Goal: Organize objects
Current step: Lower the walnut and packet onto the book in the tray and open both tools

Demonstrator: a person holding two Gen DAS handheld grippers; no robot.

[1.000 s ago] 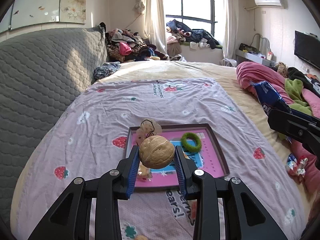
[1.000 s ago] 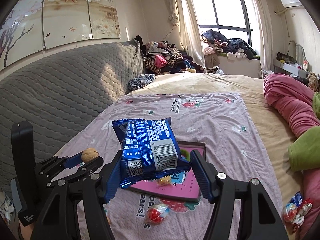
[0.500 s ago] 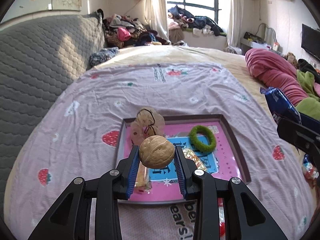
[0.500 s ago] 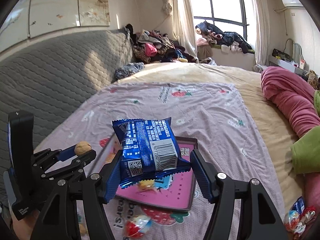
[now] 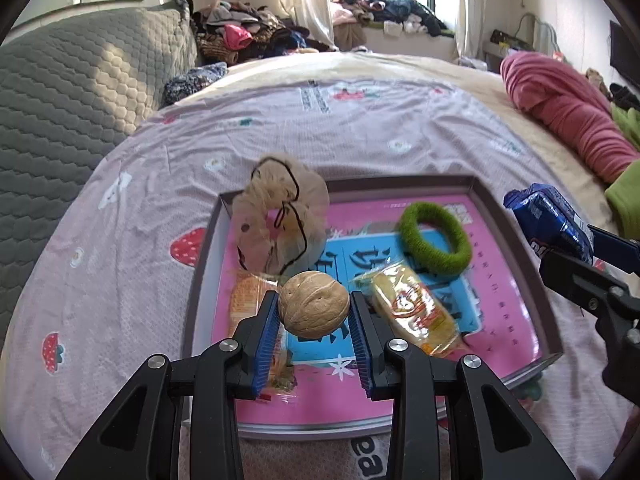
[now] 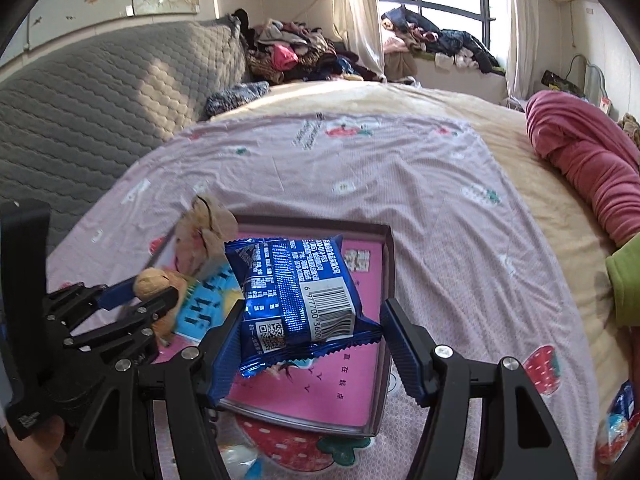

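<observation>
My left gripper (image 5: 314, 314) is shut on a brown walnut (image 5: 313, 310) and holds it over the near left part of a pink-floored tray (image 5: 516, 256). The tray holds a beige scrunchie (image 5: 280, 216), a green hair ring (image 5: 434, 238), a yellow snack packet (image 5: 416, 312) and an orange packet (image 5: 246, 300). My right gripper (image 6: 312, 340) is shut on a blue snack bag (image 6: 296, 292) above the tray (image 6: 382, 300). The bag also shows in the left wrist view (image 5: 546, 226), and the walnut in the right wrist view (image 6: 154, 282).
The tray lies on a lilac strawberry-print sheet (image 5: 360, 112) on a bed. A grey quilted headboard (image 5: 76, 80) is to the left, a pink blanket roll (image 5: 568, 108) to the right. Wrapped sweets (image 6: 616, 424) lie on the sheet at right.
Both grippers have moved forward and down over the tray, which now looks larger and closer. Each keeps its hold, the walnut and the blue bag.
</observation>
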